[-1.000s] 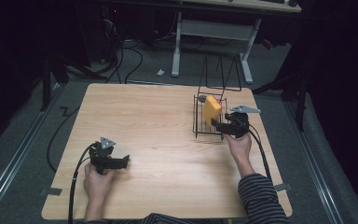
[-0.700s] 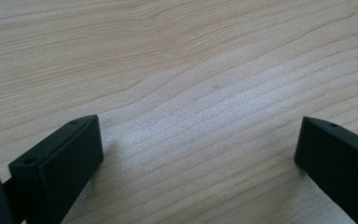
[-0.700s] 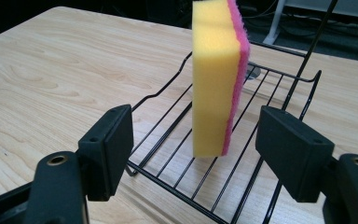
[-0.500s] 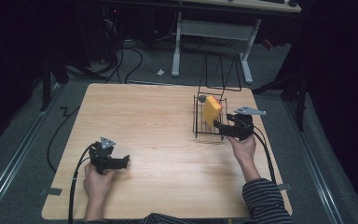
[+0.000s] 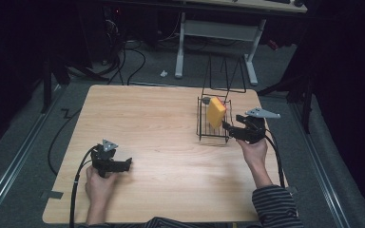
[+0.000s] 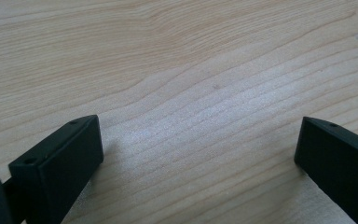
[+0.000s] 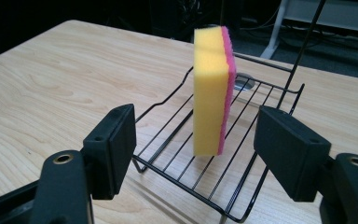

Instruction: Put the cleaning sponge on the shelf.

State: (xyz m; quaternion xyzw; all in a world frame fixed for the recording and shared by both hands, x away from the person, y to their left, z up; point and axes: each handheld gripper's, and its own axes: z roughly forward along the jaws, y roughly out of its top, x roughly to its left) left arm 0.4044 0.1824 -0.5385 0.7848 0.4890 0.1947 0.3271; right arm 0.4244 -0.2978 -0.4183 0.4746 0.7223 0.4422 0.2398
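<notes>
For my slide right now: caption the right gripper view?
Open hand-held gripper faces a yellow-and-pink sponge standing upright in a wire rack.

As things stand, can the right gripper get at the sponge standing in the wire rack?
Probably yes: the right gripper is open, lined up with the upright sponge, and nothing stands between them above the wire rack's low front rim.

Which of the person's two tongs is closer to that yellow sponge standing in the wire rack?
The right tongs, open just in front of the yellow sponge at the wire rack edge. The left tongs sit open over bare table, far across from it.
</notes>
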